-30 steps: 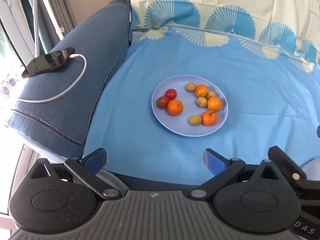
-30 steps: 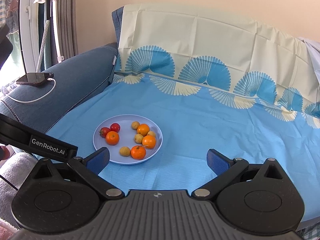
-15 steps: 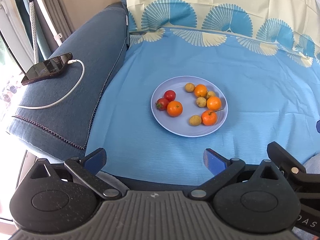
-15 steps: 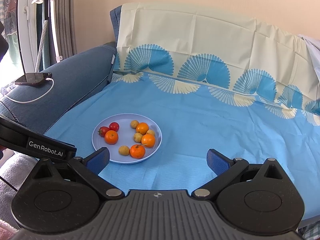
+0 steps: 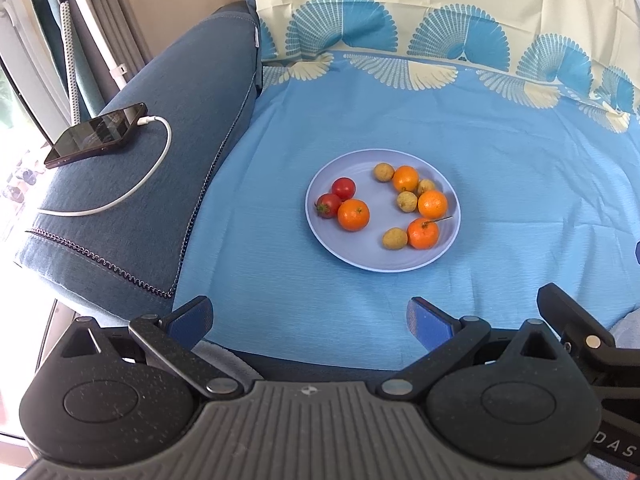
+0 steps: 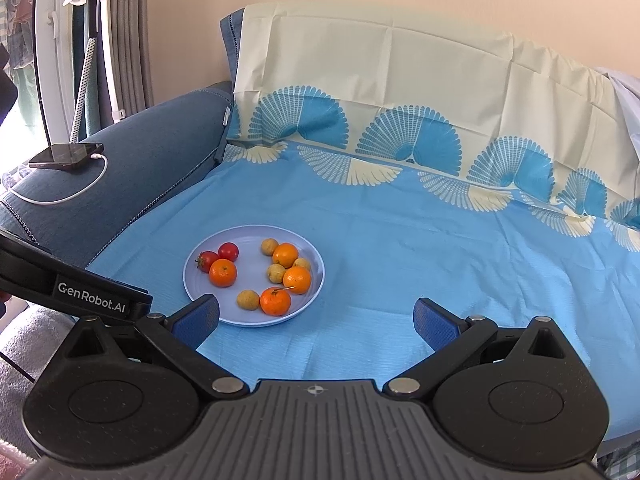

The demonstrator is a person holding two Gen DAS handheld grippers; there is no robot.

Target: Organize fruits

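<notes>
A round pale-blue plate is seen at the centre of the left wrist frame, on a light-blue patterned cloth. All fruit lies on it: two red cherry tomatoes and one orange mandarin at the left; three more mandarins and four small tan longan-like fruits mixed at the right. Kinds are thus only partly grouped; whether sorting is under way or ended cannot be judged. The left gripper and right gripper are spread wide, nothing held, both at the lower frame edge
</notes>
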